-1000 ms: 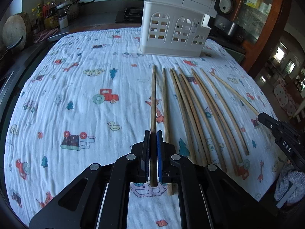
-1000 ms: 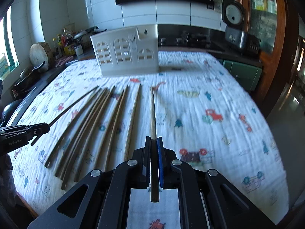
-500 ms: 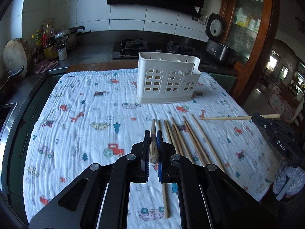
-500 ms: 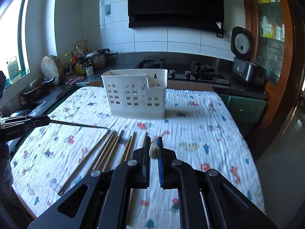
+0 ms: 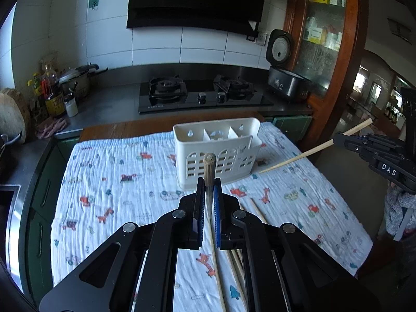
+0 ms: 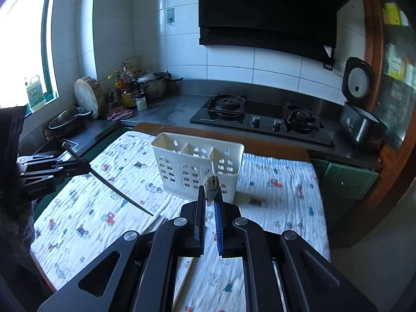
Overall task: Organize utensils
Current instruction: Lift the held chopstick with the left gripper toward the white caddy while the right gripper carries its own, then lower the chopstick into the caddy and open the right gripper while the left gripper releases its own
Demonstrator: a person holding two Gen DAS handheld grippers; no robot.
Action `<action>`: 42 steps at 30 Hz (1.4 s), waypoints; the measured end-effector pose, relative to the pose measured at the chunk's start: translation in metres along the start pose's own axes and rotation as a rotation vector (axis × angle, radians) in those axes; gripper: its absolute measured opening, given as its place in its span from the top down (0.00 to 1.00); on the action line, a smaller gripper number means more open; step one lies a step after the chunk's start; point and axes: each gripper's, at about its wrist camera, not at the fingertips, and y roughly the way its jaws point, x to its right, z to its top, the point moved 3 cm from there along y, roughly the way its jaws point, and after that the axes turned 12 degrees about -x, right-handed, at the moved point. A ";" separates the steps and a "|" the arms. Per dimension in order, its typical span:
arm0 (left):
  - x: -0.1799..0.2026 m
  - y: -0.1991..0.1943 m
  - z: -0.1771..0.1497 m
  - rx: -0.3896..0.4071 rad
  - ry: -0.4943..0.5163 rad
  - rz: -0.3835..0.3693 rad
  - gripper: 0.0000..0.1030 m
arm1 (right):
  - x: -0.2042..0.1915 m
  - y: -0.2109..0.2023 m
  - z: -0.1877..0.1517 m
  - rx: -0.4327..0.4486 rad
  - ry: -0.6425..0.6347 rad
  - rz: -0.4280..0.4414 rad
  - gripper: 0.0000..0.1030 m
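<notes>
Both tongs raised off tabletop since a second ago. Left tongs clamped on chopstick, right tongs on second chopstick. White holder at frame centre, empty; remaining chopsticks on cloth. Insertion next.

Walls: white tiles, glossy, in large rectangles.
Range hood: black, mounted above a two-burner gas hob.
Counter: grey steel worktop along the far wall, turning along the left.
Window: bright daylight at far left.
Cabinet: glass-fronted, dark wood frame, at right.
Table covering: white cloth, printed with small cartoon figures.
</notes>
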 end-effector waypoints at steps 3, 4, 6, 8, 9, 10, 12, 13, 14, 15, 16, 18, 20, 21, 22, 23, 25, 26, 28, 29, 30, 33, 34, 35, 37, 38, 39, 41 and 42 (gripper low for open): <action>0.004 -0.017 0.027 0.047 0.024 0.011 0.95 | 0.006 -0.009 0.025 -0.005 -0.017 -0.007 0.94; 0.006 -0.024 0.035 0.066 0.031 0.017 0.95 | 0.007 -0.010 0.031 -0.005 -0.019 -0.010 0.94; 0.007 -0.036 0.054 0.104 0.032 0.011 0.95 | 0.011 -0.013 0.043 -0.001 -0.017 -0.015 0.94; 0.007 -0.045 0.073 0.143 0.036 0.023 0.95 | 0.013 -0.012 0.056 -0.003 -0.018 -0.021 0.94; 0.007 -0.047 0.081 0.157 0.033 0.032 0.95 | 0.015 -0.011 0.060 -0.003 -0.017 -0.024 0.94; 0.007 -0.048 0.089 0.167 0.031 0.035 0.95 | 0.016 -0.008 0.064 -0.005 -0.019 -0.029 0.94; 0.003 -0.043 0.104 0.178 0.024 0.054 0.95 | 0.018 -0.001 0.071 -0.012 -0.018 -0.032 0.94; 0.001 -0.037 0.110 0.175 0.017 0.059 0.95 | 0.019 0.004 0.074 -0.018 -0.017 -0.036 0.94; -0.003 -0.029 0.115 0.164 0.005 0.055 0.95 | 0.020 0.009 0.076 -0.025 -0.018 -0.042 0.94; -0.006 -0.023 0.119 0.156 -0.006 0.054 0.95 | 0.021 0.014 0.077 -0.031 -0.019 -0.047 0.94; -0.011 -0.015 0.123 0.147 -0.015 0.055 0.95 | 0.022 0.020 0.078 -0.041 -0.018 -0.048 0.94; -0.019 0.002 0.128 0.126 -0.040 0.046 0.95 | 0.024 0.032 0.081 -0.057 -0.021 -0.060 0.94; -0.027 0.019 0.129 0.102 -0.059 0.032 0.95 | 0.026 0.046 0.082 -0.079 -0.019 -0.061 0.94; -0.030 0.027 0.128 0.087 -0.066 0.026 0.95 | 0.027 0.051 0.082 -0.089 -0.019 -0.062 0.94; -0.033 0.035 0.127 0.073 -0.069 0.022 0.95 | 0.028 0.058 0.081 -0.101 -0.020 -0.065 0.94; -0.034 0.042 0.126 0.060 -0.070 0.022 0.95 | 0.029 0.063 0.081 -0.111 -0.018 -0.062 0.94; -0.037 0.054 0.123 0.036 -0.070 0.023 0.95 | 0.031 0.075 0.080 -0.131 -0.014 -0.060 0.94; -0.038 0.060 0.121 0.025 -0.069 0.024 0.95 | 0.032 0.079 0.080 -0.139 -0.012 -0.060 0.94; -0.039 0.069 0.120 0.005 -0.069 0.026 0.95 | 0.034 0.089 0.077 -0.157 -0.006 -0.054 0.94; -0.040 0.073 0.119 -0.006 -0.070 0.025 0.95 | 0.034 0.092 0.076 -0.163 -0.005 -0.054 0.94; -0.041 0.077 0.118 -0.015 -0.071 0.027 0.95 | 0.035 0.097 0.075 -0.171 -0.004 -0.053 0.94; -0.042 0.086 0.116 -0.037 -0.070 0.028 0.95 | 0.037 0.104 0.074 -0.184 0.003 -0.052 0.94; -0.043 0.088 0.115 -0.043 -0.073 0.025 0.95 | 0.037 0.106 0.073 -0.186 0.005 -0.050 0.94; -0.044 0.090 0.114 -0.050 -0.075 0.022 0.94 | 0.038 0.108 0.073 -0.191 0.008 -0.046 0.94; -0.045 0.095 0.112 -0.062 -0.079 0.024 0.94 | 0.038 0.111 0.072 -0.196 0.012 -0.045 0.94; -0.045 0.097 0.112 -0.068 -0.082 0.020 0.94 | 0.039 0.113 0.072 -0.198 0.013 -0.044 0.94; -0.046 0.098 0.111 -0.072 -0.084 0.018 0.94 | 0.040 0.114 0.072 -0.200 0.015 -0.044 0.94; -0.047 0.098 0.110 -0.071 -0.086 0.027 0.93 | 0.040 0.113 0.072 -0.196 0.020 -0.040 0.93; -0.046 0.098 0.110 -0.069 -0.086 0.028 0.93 | 0.040 0.112 0.071 -0.193 0.022 -0.038 0.93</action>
